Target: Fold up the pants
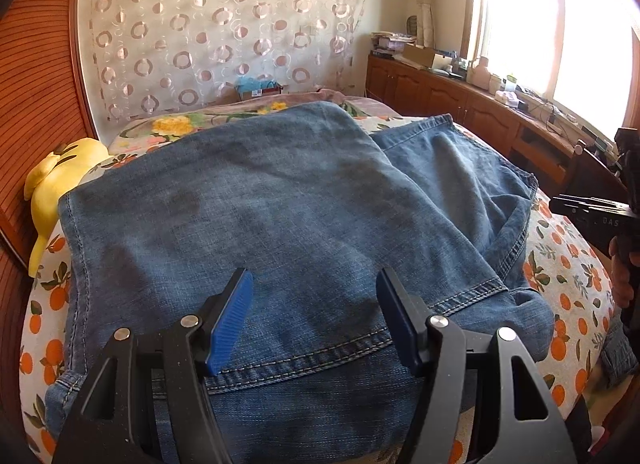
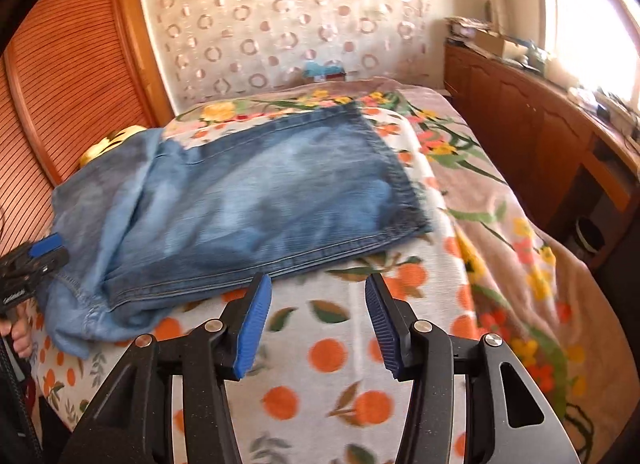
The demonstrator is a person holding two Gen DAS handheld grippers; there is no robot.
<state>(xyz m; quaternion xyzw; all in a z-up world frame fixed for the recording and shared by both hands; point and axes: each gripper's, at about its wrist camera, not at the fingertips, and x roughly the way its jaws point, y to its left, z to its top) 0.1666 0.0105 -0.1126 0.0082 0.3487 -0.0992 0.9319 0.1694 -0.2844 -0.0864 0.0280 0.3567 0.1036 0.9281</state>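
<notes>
Sunlit from a window on the right, the bed [image 2: 400, 344] with its orange-print blanket carries the folded blue pants [image 2: 256, 204] toward its left edge, the left gripper [image 1: 314, 318] wide over the denim, the right gripper [image 2: 318, 328] apart and empty above bare blanket.

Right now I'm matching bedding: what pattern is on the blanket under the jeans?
Oranges with green leaves on white blanket, clearest in the right wrist view.

Sunlit window [image 1: 560, 24] above wooden cabinets [image 1: 440, 96], circle-patterned curtain [image 1: 220, 24] behind the floral-covered bed [image 2: 500, 224].
</notes>
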